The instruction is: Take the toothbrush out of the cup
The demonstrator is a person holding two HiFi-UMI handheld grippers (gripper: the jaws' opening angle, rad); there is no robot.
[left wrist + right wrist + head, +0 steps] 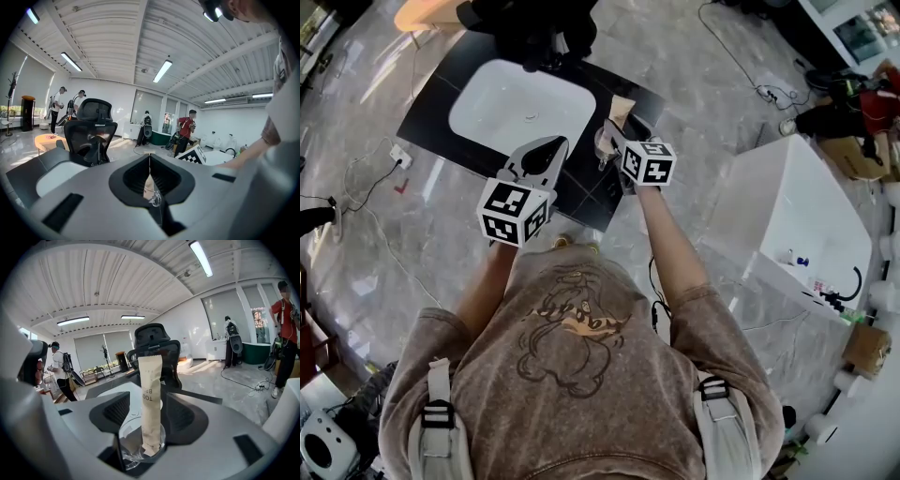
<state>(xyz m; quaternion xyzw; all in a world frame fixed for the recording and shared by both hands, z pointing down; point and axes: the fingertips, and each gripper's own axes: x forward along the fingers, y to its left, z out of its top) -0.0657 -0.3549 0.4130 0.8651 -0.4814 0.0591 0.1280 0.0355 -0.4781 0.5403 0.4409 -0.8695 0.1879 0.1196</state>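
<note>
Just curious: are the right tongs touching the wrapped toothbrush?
Apart. Right gripper view shows the toothbrush standing between the right tongs, gaps both sides.

Colour reference:
- The toothbrush (151,380) sits in a pale beige paper wrapper with grey lettering.
- The cup (136,453) is clear, colourless glass.
- The left gripper (150,157) and right gripper (150,401) have light grey shells with black jaw recesses.
- Each marker cube (514,211) is white with black square patterns.
- The countertop (431,117), upper centre of the head view, is black.
- The sink (516,103) is white.
- The floor (375,216) is grey and marbled.
- The shirt (581,394) is faded brown with a dark line drawing.
</note>
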